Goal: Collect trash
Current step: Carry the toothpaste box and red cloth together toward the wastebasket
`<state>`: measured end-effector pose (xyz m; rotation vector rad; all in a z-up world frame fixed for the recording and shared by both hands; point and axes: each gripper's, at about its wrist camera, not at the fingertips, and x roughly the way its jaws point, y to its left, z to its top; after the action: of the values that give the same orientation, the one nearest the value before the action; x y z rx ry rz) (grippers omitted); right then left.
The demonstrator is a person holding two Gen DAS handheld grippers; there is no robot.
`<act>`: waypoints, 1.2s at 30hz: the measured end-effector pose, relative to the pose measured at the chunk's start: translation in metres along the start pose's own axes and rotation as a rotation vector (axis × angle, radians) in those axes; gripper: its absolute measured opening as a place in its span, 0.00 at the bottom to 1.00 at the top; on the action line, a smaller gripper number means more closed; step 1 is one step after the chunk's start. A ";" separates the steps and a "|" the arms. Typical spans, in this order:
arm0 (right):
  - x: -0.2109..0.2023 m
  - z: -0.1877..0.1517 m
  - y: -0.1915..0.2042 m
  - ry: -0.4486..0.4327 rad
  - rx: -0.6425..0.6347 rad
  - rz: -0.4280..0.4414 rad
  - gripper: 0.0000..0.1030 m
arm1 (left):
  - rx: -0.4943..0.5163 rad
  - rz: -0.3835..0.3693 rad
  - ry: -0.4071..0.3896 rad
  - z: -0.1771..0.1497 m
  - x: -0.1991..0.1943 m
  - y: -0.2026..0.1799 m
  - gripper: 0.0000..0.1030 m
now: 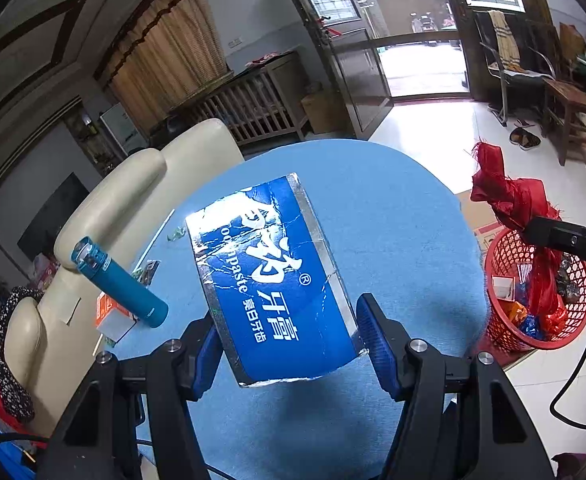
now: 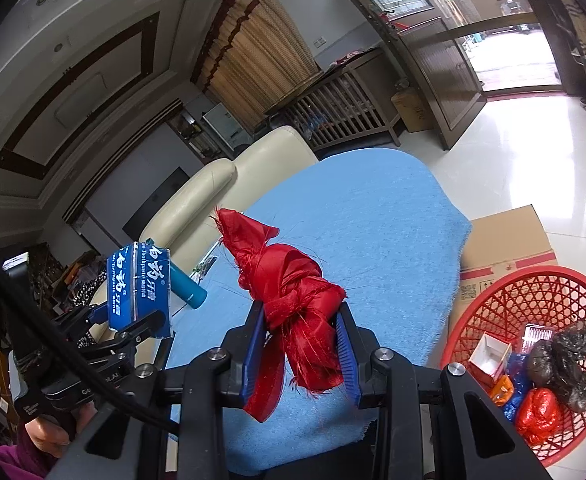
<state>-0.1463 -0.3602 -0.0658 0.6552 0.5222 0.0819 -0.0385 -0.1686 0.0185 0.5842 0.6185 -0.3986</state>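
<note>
Two grippers, both loaded. Left gripper (image 1: 291, 346) clamps a blue toothpaste box (image 1: 273, 280) across its width, pads on both long sides; the box is lifted off the desk (image 1: 393, 220) and tilted, printed face up toward the camera. Right gripper (image 2: 303, 344) is clenched on a knotted red cloth bundle (image 2: 293, 280), knot sitting between the pads, loose tail hanging below, frayed end sticking up. The bundle is held above the blue desk cover, near its right edge.

Red mesh basket (image 2: 533, 292) sits on the floor just right of the desk, beside a cardboard box (image 2: 505, 240). The basket already holds a small white carton (image 2: 491, 356), black bags (image 2: 565, 360) and red and blue wrappers. On the desk's left side: a teal bottle (image 1: 121, 280) lying on its side, an orange-and-white carton (image 1: 111, 316) beside it, and a few small scraps. A cream sofa (image 1: 133, 184) stands behind the desk.
</note>
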 end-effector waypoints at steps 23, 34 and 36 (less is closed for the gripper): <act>-0.031 -0.001 -0.012 -0.049 0.062 -0.009 0.35 | 0.086 -0.030 0.016 0.009 0.005 -0.029 0.63; -0.046 -0.002 -0.021 -0.073 0.089 -0.021 0.35 | 0.138 -0.039 0.014 0.010 0.008 -0.043 0.63; -0.049 -0.002 -0.023 -0.078 0.097 -0.023 0.35 | 0.150 -0.040 0.009 0.012 0.008 -0.048 0.63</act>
<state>-0.1921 -0.3887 -0.0591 0.7446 0.4604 0.0095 -0.0521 -0.2141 0.0031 0.7174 0.6126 -0.4831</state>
